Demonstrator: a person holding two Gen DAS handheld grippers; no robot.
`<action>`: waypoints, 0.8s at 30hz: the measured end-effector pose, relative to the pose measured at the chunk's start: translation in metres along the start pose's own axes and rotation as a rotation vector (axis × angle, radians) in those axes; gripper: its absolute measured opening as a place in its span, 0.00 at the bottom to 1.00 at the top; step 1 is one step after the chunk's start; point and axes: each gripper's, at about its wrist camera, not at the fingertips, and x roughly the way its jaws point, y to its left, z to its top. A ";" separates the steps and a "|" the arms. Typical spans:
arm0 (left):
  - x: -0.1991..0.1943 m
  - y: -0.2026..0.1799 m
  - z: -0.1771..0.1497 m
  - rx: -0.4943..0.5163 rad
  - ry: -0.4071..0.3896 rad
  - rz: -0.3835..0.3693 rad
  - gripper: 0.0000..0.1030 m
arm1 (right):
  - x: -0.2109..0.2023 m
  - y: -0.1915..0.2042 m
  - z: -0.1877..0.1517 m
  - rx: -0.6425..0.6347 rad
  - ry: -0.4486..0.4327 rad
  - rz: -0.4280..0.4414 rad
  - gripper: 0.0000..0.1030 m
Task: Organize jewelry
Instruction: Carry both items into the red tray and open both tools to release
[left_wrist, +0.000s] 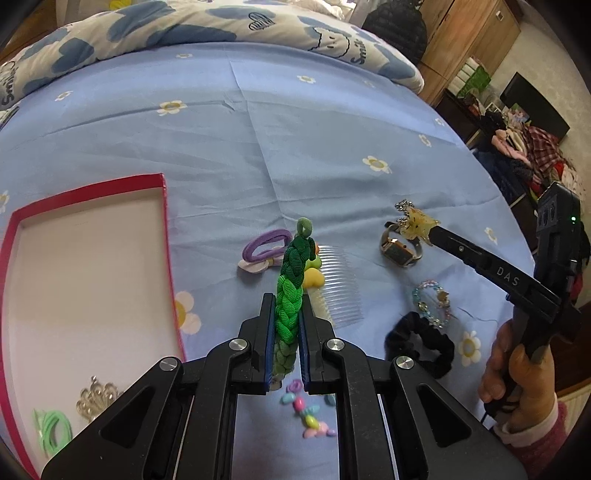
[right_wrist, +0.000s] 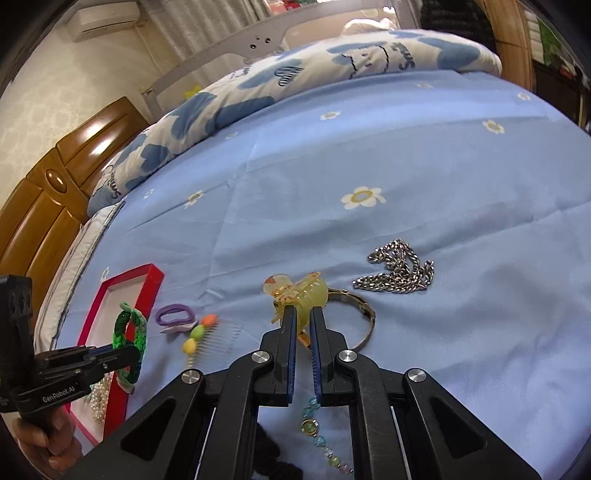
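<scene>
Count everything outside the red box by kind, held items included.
Braided band: 1, green
Claw clip: 1, yellow
Hair ties: 2, purple tie, black scrunchie
Comb: 1, clear
Watch: 1
Bead bracelets: 2, blue-pink bracelet, pastel bracelet
Chain: 1, silver
Total: 9

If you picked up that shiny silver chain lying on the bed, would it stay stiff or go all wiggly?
The silver chain would probably go wiggly: it lies folded over itself in loose bends on the blue bedsheet, so its links swing freely. It looks like chunky metal, so likely heavy for its size. Gripped at one spot, the rest would probably dangle and might slip.
</scene>
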 end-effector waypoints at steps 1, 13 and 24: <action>-0.005 0.001 -0.002 -0.006 -0.006 -0.003 0.09 | -0.002 0.002 0.000 0.002 -0.002 0.007 0.06; -0.047 0.025 -0.024 -0.076 -0.069 0.002 0.09 | -0.023 0.054 -0.019 -0.034 -0.009 0.112 0.06; -0.083 0.066 -0.048 -0.159 -0.113 0.037 0.09 | -0.020 0.125 -0.045 -0.114 0.035 0.223 0.06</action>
